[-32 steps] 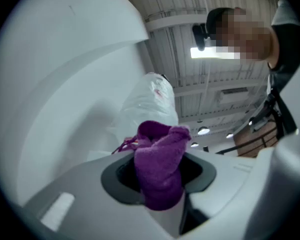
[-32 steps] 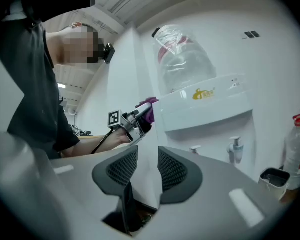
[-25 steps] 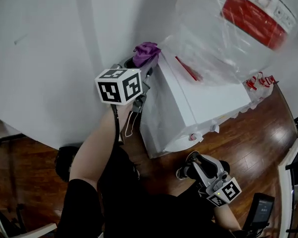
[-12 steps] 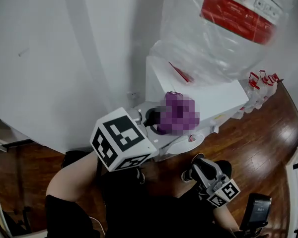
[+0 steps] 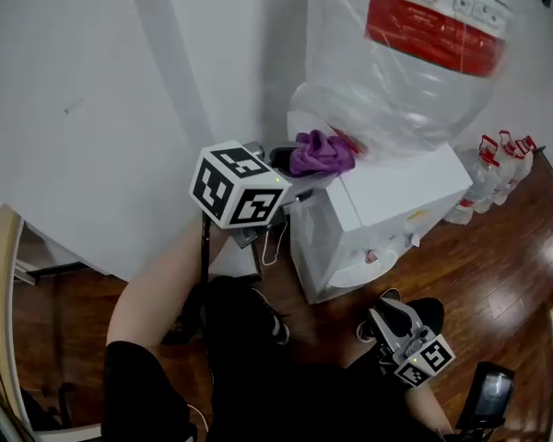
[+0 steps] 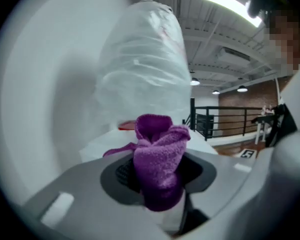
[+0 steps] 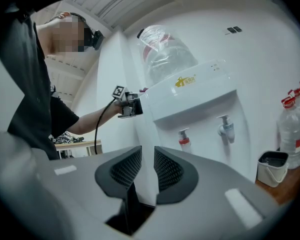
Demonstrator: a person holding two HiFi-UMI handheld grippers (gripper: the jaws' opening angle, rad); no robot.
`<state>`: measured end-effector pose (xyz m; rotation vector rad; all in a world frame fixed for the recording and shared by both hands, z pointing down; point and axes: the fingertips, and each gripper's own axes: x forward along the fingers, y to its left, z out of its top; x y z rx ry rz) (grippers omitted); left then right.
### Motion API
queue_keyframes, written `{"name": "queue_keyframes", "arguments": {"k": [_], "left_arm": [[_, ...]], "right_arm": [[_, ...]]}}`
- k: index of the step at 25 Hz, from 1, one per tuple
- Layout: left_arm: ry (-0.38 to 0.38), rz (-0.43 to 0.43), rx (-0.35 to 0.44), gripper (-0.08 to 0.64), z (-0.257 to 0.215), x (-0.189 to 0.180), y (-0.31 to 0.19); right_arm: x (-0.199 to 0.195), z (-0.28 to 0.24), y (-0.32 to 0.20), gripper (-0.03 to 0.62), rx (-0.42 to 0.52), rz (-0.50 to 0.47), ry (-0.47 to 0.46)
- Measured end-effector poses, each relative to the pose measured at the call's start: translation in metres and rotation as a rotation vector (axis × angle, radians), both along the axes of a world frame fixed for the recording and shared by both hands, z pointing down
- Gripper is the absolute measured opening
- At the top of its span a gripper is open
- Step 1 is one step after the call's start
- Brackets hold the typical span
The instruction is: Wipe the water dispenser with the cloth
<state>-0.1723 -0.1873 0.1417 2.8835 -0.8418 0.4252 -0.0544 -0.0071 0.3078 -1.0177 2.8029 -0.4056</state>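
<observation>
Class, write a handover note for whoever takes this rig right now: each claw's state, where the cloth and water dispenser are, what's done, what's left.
Left claw: shut on the purple cloth, held at the top edge of the water dispenser, beside the plastic-wrapped bottle; contact unclear.
Right claw: low, in front of the dispenser, empty; its jaws have just been closing to a narrow gap.
Done: cloth gripped and at the dispenser.
Left: probably wiping top, front and sides; no wiped area shows.
</observation>
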Motion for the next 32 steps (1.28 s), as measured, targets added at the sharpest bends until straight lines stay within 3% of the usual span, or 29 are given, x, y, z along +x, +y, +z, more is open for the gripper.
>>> {"name": "queue_keyframes", "arguments": {"k": [4,7,9,12,14,16,18,20,24,26,28,32], "left_arm": [[0.02,-0.274,0.009,0.187,0.002,-0.053,-0.094],[0.116,-0.37,-0.017,0.187,0.006,-0.067,-0.132],[0.228,-0.395,-0.043,0.188,0.008,-0.073,-0.136],[0.469,-0.388,-0.069,0.189,0.011,-0.08,-0.115],[0.64,-0.35,-0.078,0.19,0.016,-0.08,-0.086],[0.737,-0.277,-0.096,0.19,0.024,-0.069,-0.046],[0.72,-0.192,-0.118,0.19,0.04,-0.046,0.001],[0.631,-0.089,-0.13,0.19,0.061,-0.023,0.049],[0.302,0.135,-0.091,0.19,0.106,0.006,0.115],[0.188,0.175,-0.059,0.19,0.111,0.004,0.113],[0.148,0.111,-0.031,0.19,0.109,-0.011,0.08],[0.113,-0.214,-0.034,0.19,0.108,-0.061,-0.024]], "right_arm": [[0.004,0.005,0.001,0.069,0.003,0.02,0.011],[0.008,0.006,0.003,0.066,-0.008,0.041,0.014],[0.009,0.006,0.003,0.066,-0.014,0.051,0.016],[0.01,0.009,0.003,0.064,-0.032,0.055,0.014],[0.008,0.01,0.002,0.063,-0.038,0.051,0.013],[0.004,0.012,0.0,0.064,-0.042,0.043,0.021],[0.0,0.015,0.0,0.063,-0.049,0.034,0.033],[-0.004,0.018,-0.001,0.063,-0.056,0.026,0.044],[-0.011,0.026,0.0,0.063,-0.075,0.008,0.058],[-0.016,0.03,0.001,0.063,-0.085,-0.002,0.064],[-0.021,0.031,0.002,0.063,-0.087,-0.013,0.072],[-0.028,0.034,0.006,0.063,-0.086,-0.025,0.082]]}}
